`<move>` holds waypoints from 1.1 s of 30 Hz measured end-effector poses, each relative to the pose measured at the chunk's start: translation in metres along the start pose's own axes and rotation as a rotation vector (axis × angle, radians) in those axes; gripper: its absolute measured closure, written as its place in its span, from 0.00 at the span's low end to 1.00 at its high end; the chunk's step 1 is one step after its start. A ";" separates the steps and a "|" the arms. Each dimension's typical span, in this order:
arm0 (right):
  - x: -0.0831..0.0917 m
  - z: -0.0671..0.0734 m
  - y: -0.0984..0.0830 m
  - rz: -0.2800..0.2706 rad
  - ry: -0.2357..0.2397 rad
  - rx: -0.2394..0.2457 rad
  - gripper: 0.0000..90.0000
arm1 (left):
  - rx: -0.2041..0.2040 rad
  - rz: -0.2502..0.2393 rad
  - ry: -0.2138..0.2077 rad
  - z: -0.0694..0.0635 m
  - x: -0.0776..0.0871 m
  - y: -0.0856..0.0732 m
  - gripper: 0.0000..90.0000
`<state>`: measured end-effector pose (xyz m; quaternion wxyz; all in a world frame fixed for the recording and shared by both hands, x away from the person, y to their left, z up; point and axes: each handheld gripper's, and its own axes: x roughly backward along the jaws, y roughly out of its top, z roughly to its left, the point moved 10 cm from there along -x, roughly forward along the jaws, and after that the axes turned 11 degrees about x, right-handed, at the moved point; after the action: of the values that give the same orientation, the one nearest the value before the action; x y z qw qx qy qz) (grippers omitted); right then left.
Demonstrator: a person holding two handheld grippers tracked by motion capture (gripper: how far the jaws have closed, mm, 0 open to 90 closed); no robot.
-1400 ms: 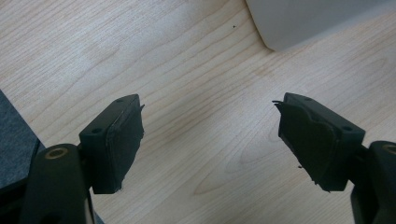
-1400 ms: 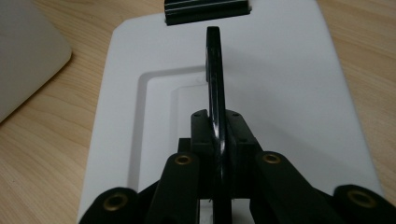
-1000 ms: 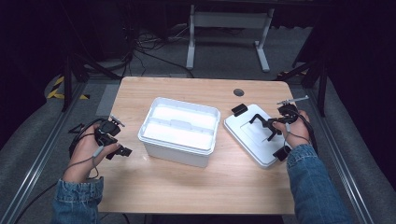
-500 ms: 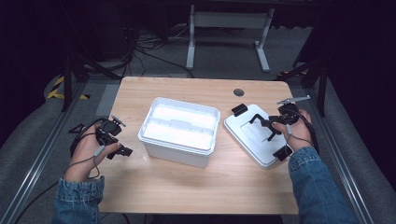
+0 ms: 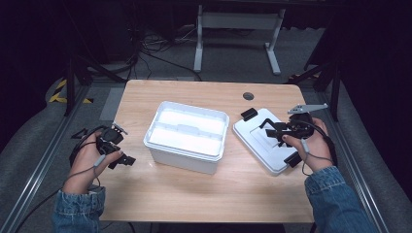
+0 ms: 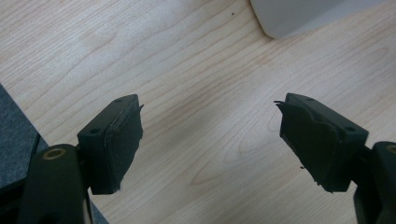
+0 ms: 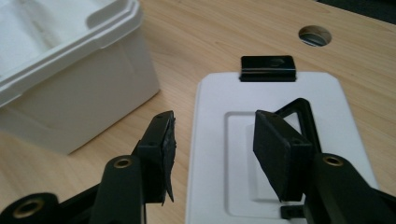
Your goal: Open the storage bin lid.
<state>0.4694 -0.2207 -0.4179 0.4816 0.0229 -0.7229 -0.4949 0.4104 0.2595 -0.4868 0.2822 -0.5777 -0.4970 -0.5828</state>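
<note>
My right gripper [image 7: 212,154] hangs part-open over the lid [image 5: 265,141], right of the box [image 5: 187,136]; left gripper [image 6: 210,144] gapes wide, farther off.

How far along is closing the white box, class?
Done: nothing much; the box sits open, its lid flat on the table beside it. In hand: the right hand-held gripper is open over the lid's near edge, holding nothing. Left: grasping the lid and fitting it. The left hand-held gripper waits open.
</note>
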 end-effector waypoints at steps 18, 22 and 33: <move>-0.002 0.066 -0.021 -0.010 0.095 0.096 0.51 | -0.008 0.002 -0.001 0.001 0.000 0.003 0.24; -0.009 0.077 -0.026 -0.006 0.110 0.109 0.49 | -0.019 -0.001 0.007 0.002 0.000 0.004 0.24; -0.041 0.103 -0.051 0.019 0.154 0.134 0.51 | -0.005 0.001 -0.005 -0.001 -0.002 0.005 0.24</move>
<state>0.3940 -0.1544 -0.4879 0.5377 0.0864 -0.7154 -0.4377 0.4148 0.2565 -0.4868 0.2797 -0.5799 -0.4962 -0.5824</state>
